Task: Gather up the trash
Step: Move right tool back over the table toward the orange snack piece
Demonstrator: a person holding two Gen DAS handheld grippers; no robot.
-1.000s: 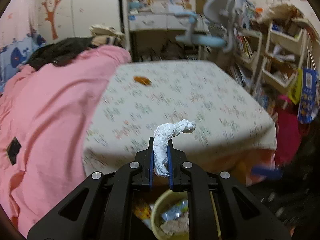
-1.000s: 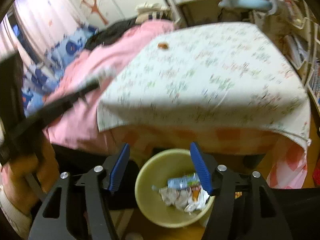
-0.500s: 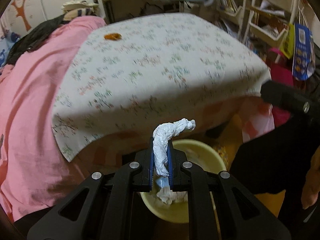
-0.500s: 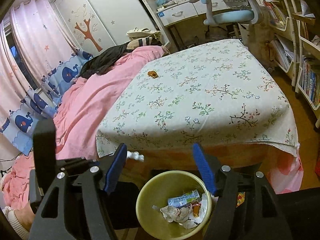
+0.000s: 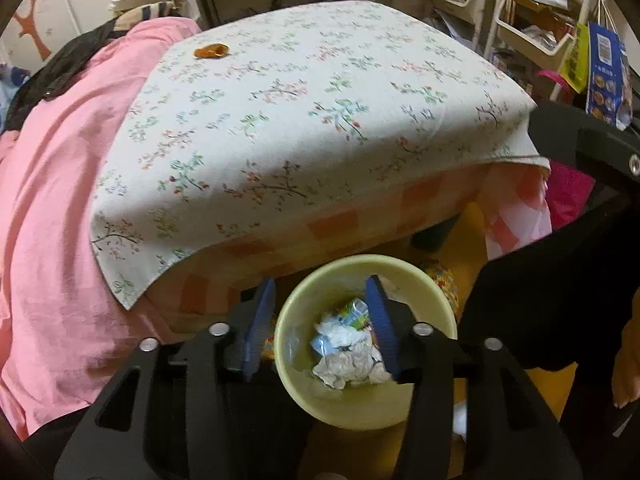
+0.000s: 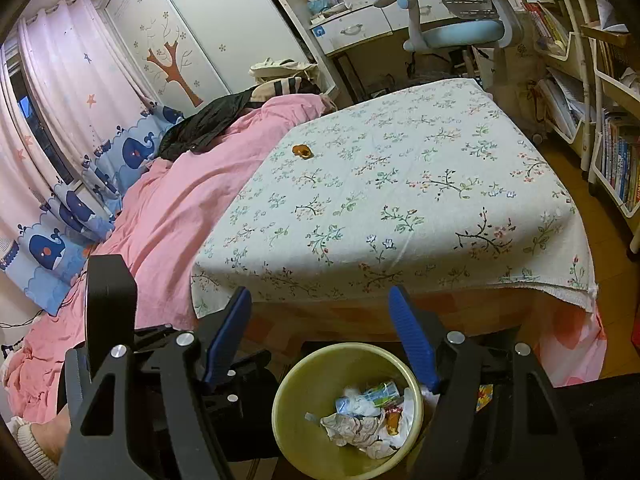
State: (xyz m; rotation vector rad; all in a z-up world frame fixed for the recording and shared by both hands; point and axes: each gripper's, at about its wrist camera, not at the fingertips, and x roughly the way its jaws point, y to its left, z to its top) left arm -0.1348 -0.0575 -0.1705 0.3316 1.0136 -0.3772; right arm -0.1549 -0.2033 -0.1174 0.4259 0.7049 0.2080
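Left tool (image 5: 320,320) sits over the yellow bin (image 5: 436,300), jaws just spread and empty, so the crumpled tissue (image 5: 348,364) lies inside. Right tool (image 6: 320,328) spread, empty. Orange scrap (image 6: 302,150) left on far bed (image 6: 400,200).

the left gripper's (image 5: 320,320) right finger covers part of the trash (image 5: 348,354) in the yellow bin (image 5: 292,316), whose near rim hides behind the gripper body. the person's hand (image 5: 628,364) is cut off at the right edge.
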